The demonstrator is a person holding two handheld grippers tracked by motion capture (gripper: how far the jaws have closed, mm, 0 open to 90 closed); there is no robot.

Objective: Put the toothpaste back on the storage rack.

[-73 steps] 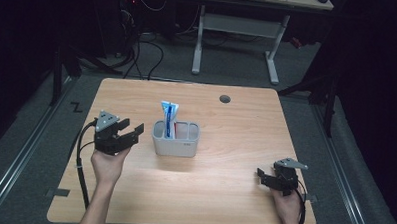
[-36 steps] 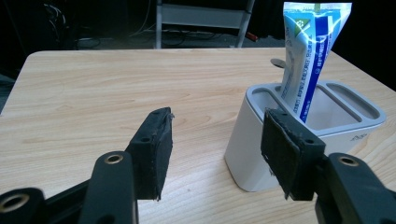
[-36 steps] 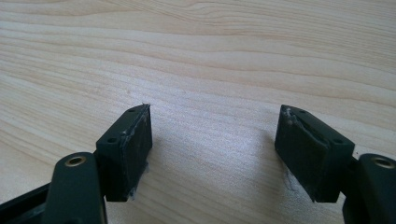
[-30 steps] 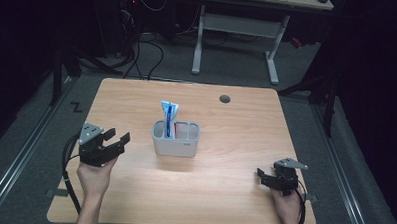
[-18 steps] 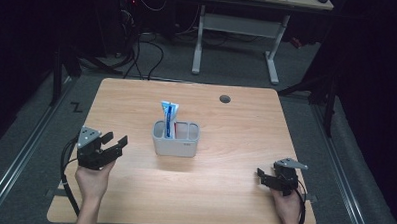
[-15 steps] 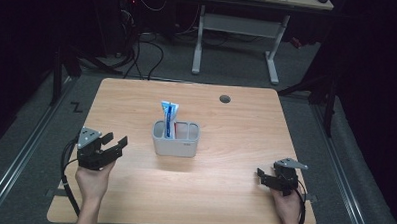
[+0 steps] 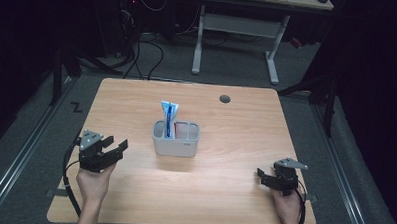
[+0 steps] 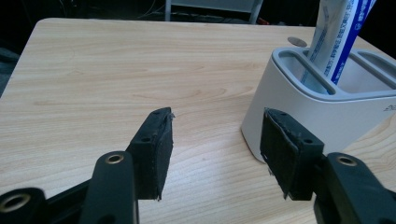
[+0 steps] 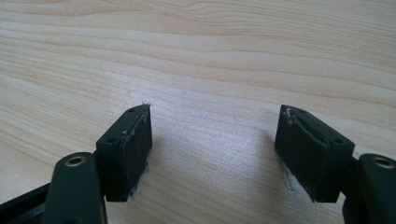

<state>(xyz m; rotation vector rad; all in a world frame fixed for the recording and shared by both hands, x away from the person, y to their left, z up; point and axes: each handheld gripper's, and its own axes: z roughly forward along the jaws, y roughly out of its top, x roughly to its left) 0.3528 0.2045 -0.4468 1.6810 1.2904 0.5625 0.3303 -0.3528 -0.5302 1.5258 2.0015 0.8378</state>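
Observation:
A white holder with grey-rimmed compartments stands at the middle of the wooden table. A blue and white toothpaste tube stands upright in its left compartment, also seen in the left gripper view above the holder. My left gripper is near the table's left front, left of the holder, open with nothing between its pads. My right gripper rests low at the right front, open over bare wood.
A small round grommet hole sits near the table's far edge. Beyond the table stands a white desk frame on dark carpet with cables. A metal rail runs along the floor at the left.
My left gripper has drawn back from the holder toward the left front of the table, then nearly stopped. The right gripper has stayed put.

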